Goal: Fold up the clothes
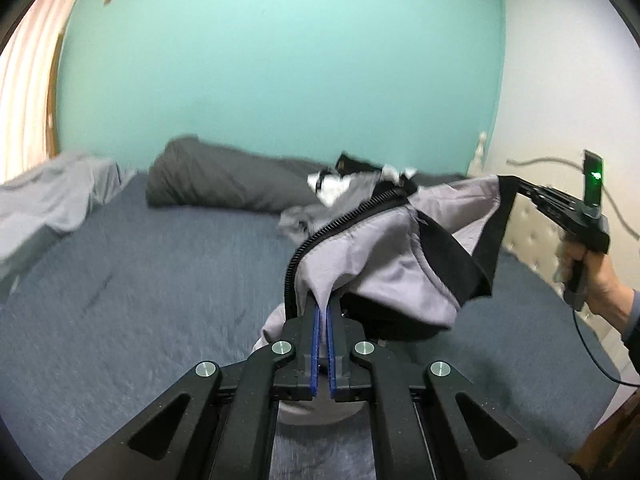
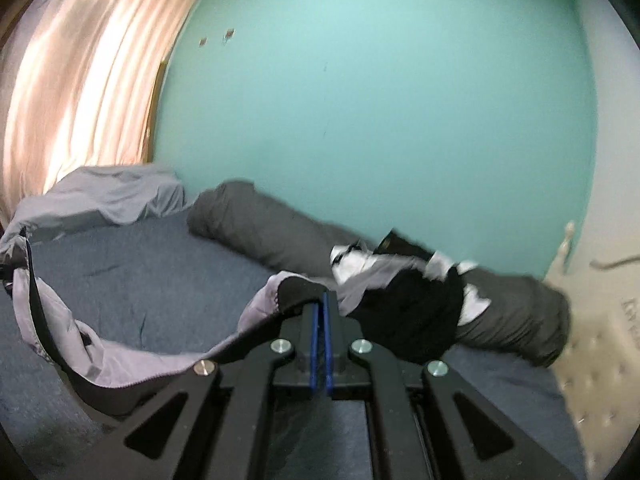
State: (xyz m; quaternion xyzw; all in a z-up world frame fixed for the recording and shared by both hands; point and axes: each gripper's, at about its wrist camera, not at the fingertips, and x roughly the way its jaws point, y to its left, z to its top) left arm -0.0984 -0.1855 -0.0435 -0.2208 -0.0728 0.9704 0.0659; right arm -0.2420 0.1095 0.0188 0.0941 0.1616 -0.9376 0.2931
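Item 1. Zip-up jacket, grey with black panels and a black zipper: held up above the bed, stretched between both grippers. In the left wrist view it hangs from centre toward 3 o'clock; in the right wrist view it drapes from centre round to 8 o'clock.

Item 2. Left gripper: blue pads brought together, clamped on a pinch of grey fabric beside the zipper.

Item 3. Right gripper: pads pressed together on the jacket's black-edged hem. In the left wrist view it is seen at 3 o'clock, gripped by a hand, with a green light on top.

Item 4. Bed: covered in a blue blanket. A dark grey rolled duvet lies along the turquoise wall.

Item 5. Pile of black, white and grey clothes: resting against the duvet, at 1 o'clock of the right gripper.

Item 6. Light grey sheet: crumpled at 10 o'clock, below a pink curtain.

No containers are visible.
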